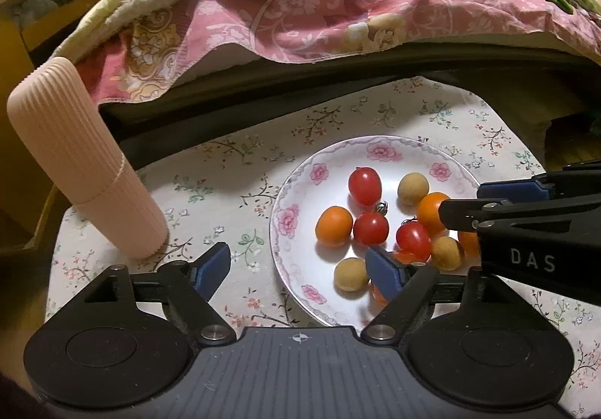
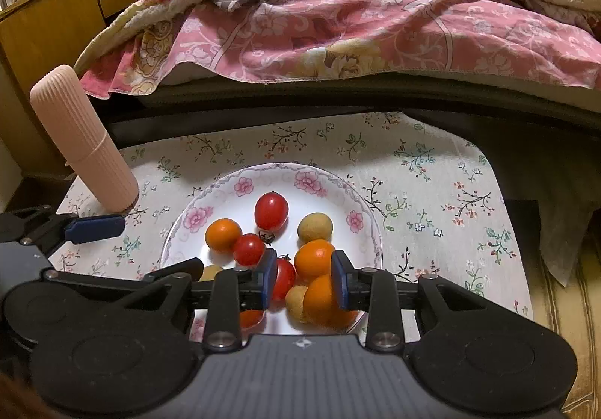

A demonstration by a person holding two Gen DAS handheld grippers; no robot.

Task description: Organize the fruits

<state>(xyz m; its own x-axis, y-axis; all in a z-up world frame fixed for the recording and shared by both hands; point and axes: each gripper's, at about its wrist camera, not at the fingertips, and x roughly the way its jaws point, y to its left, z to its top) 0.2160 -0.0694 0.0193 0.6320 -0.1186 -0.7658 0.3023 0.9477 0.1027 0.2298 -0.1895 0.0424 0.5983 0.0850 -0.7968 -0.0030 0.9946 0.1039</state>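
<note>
A white plate with pink flowers (image 1: 338, 159) (image 2: 240, 189) holds red cherry tomatoes (image 1: 364, 186) (image 2: 271, 211), small orange fruits (image 1: 334, 225) (image 2: 223, 235) and tan round fruits (image 1: 413, 188) (image 2: 314, 227). My left gripper (image 1: 298, 266) (image 2: 150, 246) is open wide over the plate's near-left rim, and its right finger (image 1: 383, 270) sits beside a tan fruit (image 1: 351, 274). My right gripper (image 2: 304, 280) (image 1: 464, 199) hovers open over the plate's right side. An orange fruit (image 2: 319, 300) lies against its right pad and a tomato (image 2: 283, 278) by its left pad.
A tall ribbed pink container (image 1: 86, 163) (image 2: 84, 141) stands at the table's left. The floral tablecloth (image 1: 225, 174) (image 2: 432, 193) covers the small table. A bed with a pink quilt (image 1: 338, 5) borders the far edge. Wooden furniture (image 2: 56, 13) is at the left.
</note>
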